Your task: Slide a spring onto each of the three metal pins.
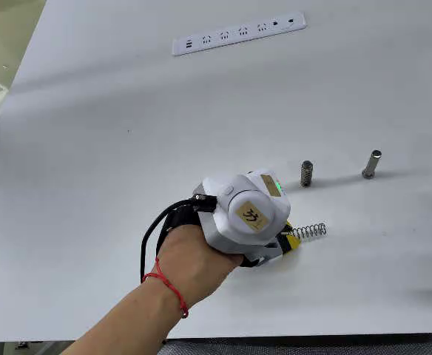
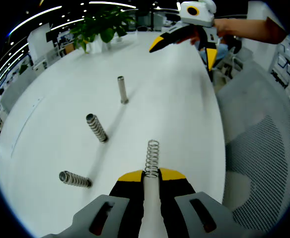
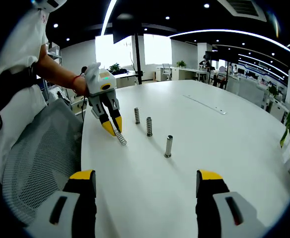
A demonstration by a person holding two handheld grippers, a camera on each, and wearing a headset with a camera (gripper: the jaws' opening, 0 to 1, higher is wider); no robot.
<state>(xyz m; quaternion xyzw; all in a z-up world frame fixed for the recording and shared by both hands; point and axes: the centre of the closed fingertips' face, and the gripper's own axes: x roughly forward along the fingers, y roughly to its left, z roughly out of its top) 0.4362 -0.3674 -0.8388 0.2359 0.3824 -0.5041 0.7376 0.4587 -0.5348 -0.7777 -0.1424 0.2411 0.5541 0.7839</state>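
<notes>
My left gripper (image 1: 288, 241) (image 2: 151, 174) (image 3: 112, 128) is shut on one end of a loose spring (image 1: 310, 231) (image 2: 152, 154) (image 3: 120, 138), low over the white table. The free end of that spring sticks out ahead of the jaws. Beyond it stand a pin wearing a spring (image 1: 306, 173) (image 2: 96, 127) (image 3: 149, 126) and a bare metal pin (image 1: 371, 163) (image 2: 121, 89) (image 3: 168, 146). Another spring-covered pin (image 2: 74, 179) (image 3: 137, 115) stands nearest the left gripper. My right gripper (image 3: 145, 191) (image 2: 184, 52) is open and holds nothing, hovering past the bare pin.
A white power strip (image 1: 238, 33) (image 3: 205, 104) lies far back on the table (image 1: 90, 148). A grey mesh chair (image 2: 264, 163) (image 3: 40, 148) stands along the table's near edge. Potted plants (image 2: 103, 29) sit at the far end.
</notes>
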